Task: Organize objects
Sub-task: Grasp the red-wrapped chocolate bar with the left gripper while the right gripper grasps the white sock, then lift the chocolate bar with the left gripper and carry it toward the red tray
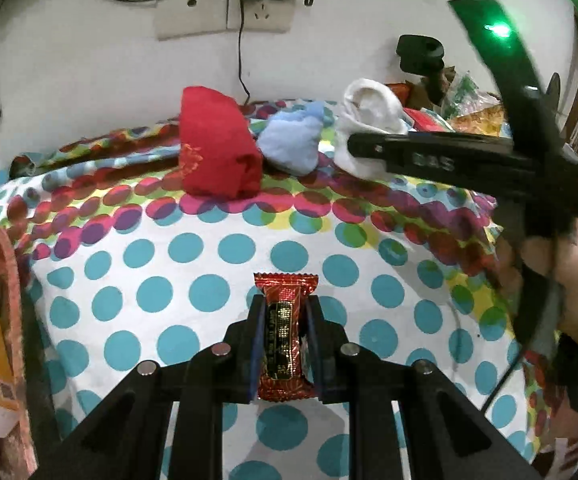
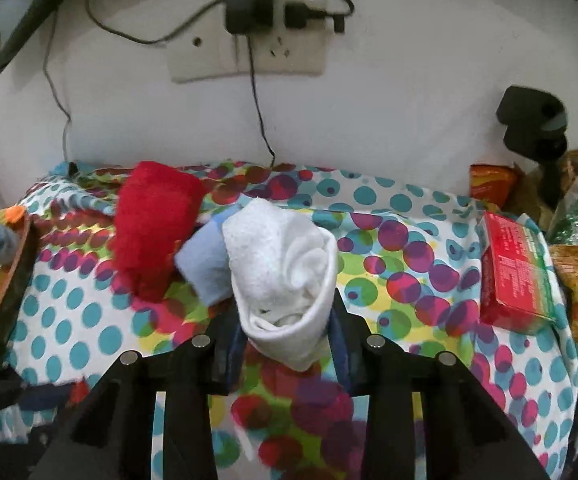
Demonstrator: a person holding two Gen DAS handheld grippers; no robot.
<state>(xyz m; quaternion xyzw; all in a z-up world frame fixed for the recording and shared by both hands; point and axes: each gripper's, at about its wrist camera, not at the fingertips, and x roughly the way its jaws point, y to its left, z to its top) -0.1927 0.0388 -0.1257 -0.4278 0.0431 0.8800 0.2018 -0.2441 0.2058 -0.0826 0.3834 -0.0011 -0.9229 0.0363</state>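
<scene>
Your left claw (image 1: 285, 338) is clenched across the middle of the light, crinkly red foil candy bar (image 1: 285, 334) above the polka-dot counter (image 1: 169, 272), while your right claw (image 2: 285, 338) pinches the soft, squashy rolled white sock (image 2: 285, 276) at its lower end.

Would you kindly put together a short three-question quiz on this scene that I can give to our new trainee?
1. True or false: the left gripper is shut on the red snack packet.
2. What does the right gripper hold? A) the red rolled cloth B) the white rolled sock C) the red box
3. Fill in: in the left wrist view, the light blue bundle lies between the red cloth and the ____ sock.

Key: 1 true; 2 B; 3 white.
</scene>
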